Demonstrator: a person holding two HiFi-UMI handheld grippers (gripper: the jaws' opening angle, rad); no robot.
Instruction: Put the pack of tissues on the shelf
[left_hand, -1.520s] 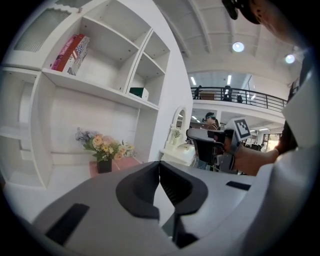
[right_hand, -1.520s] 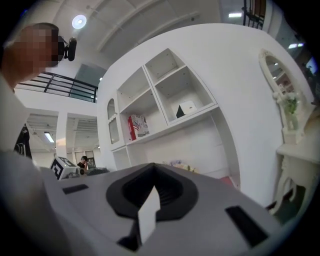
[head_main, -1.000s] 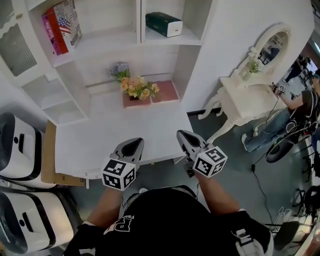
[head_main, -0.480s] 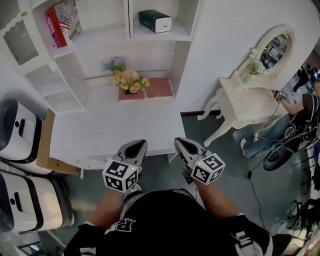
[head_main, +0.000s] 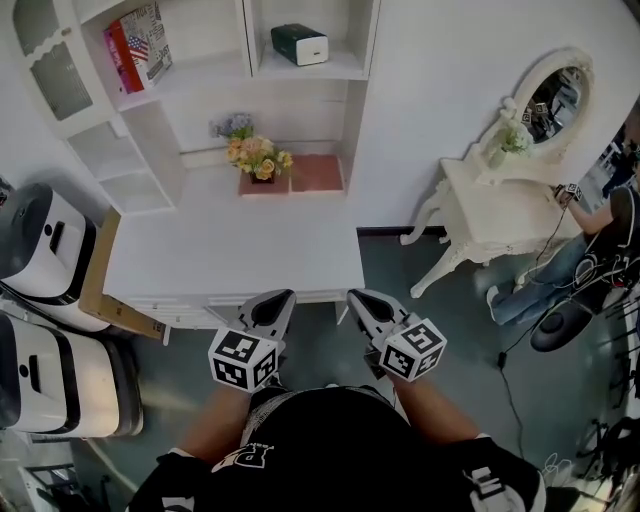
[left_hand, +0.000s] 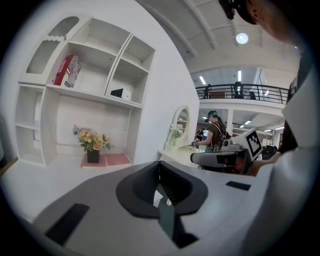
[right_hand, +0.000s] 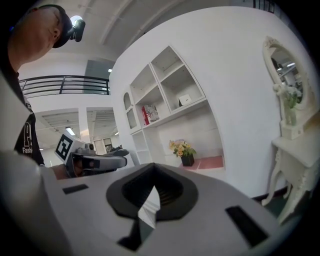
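White dressing table (head_main: 490, 205) with oval mirror (head_main: 553, 95) on grey floor (head_main: 440, 330).

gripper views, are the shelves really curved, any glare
Left gripper view: the lens bows the shelf unit, corners go black, the ceiling lamp is blown out. Right gripper view: same bowing, another lamp glares top left. Head view: evenly lit, straighter edges.

A mock home set inside a big hall — white open shelf unit (head_main: 200, 75), white oval-mirrored dressing table (head_main: 497, 207), black-railed balcony (left_hand: 260, 93).
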